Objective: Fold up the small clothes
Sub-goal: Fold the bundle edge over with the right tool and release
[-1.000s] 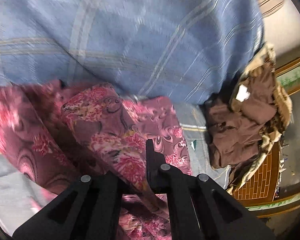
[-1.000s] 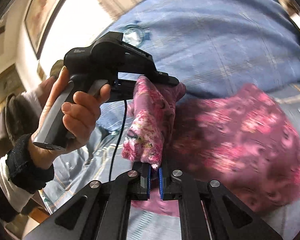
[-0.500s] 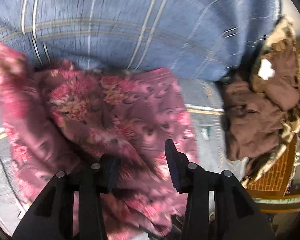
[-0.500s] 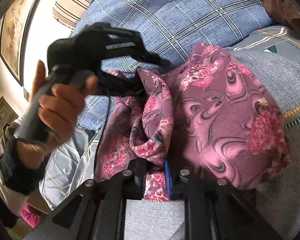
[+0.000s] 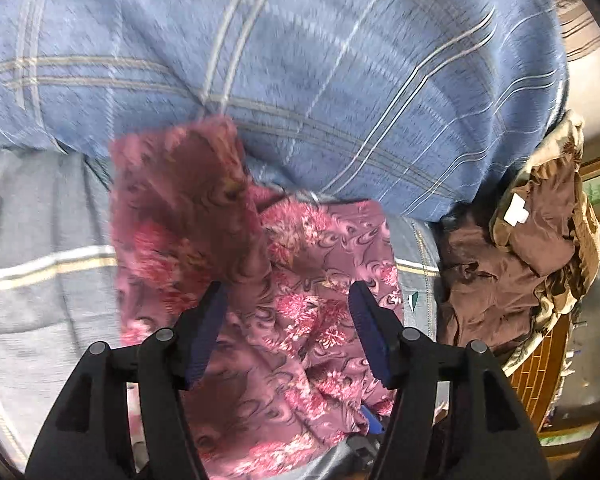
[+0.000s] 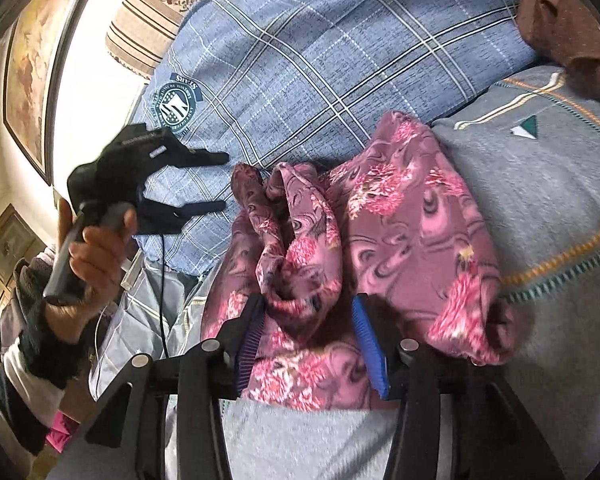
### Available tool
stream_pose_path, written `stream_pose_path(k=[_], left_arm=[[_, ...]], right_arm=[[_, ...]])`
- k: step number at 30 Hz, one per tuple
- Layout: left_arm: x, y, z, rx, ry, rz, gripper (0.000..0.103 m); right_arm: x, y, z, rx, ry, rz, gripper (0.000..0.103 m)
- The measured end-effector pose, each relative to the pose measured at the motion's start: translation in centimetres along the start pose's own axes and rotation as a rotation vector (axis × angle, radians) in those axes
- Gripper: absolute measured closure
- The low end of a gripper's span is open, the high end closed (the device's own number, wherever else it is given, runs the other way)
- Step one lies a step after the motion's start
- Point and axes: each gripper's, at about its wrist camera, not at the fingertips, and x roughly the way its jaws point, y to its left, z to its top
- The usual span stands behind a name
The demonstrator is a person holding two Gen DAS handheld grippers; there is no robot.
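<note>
A pink floral garment (image 5: 320,248) lies crumpled on the grey striped bedcover (image 5: 40,220), below the blue plaid quilt (image 5: 300,60). My left gripper (image 5: 286,292) hovers over it with jaws opening; the cloth lies under the gap and the pads do not press it. A blurred flap of the garment (image 5: 180,200) stands up at the left. In the right wrist view the garment (image 6: 412,220) is bunched into folds. My right gripper (image 6: 309,300) has its jaws opening, with a loose fold between them. The left gripper (image 6: 220,182) hangs open to the left, apart from the cloth, in a person's hand (image 6: 92,248).
A heap of brown clothes (image 5: 492,280) lies at the right of the bed, seen again at the top right (image 6: 560,20) of the right wrist view. The grey bedcover (image 6: 540,200) spreads to the right. A striped cushion (image 6: 152,12) and a framed picture (image 6: 28,60) stand behind.
Both grippers have opened and let go of the pink garment. The lifted fold has dropped onto the heap. In the right wrist view the left gripper has drawn away to the left.
</note>
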Motion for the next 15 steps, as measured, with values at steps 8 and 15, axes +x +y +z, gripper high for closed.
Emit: stream_pose_path(k=[8, 15], left_arm=[[6.1, -2.9, 0.4, 0.052, 0.065, 0.152, 0.041], [6.6, -3.6, -0.2, 0.086, 0.031, 0.189, 0.1]], right_arm=[[1.7, 1.1, 0.4, -0.068, 0.028, -0.035, 0.054], [1.9, 1.6, 0.9, -0.117, 0.039, 0.01, 0.095]])
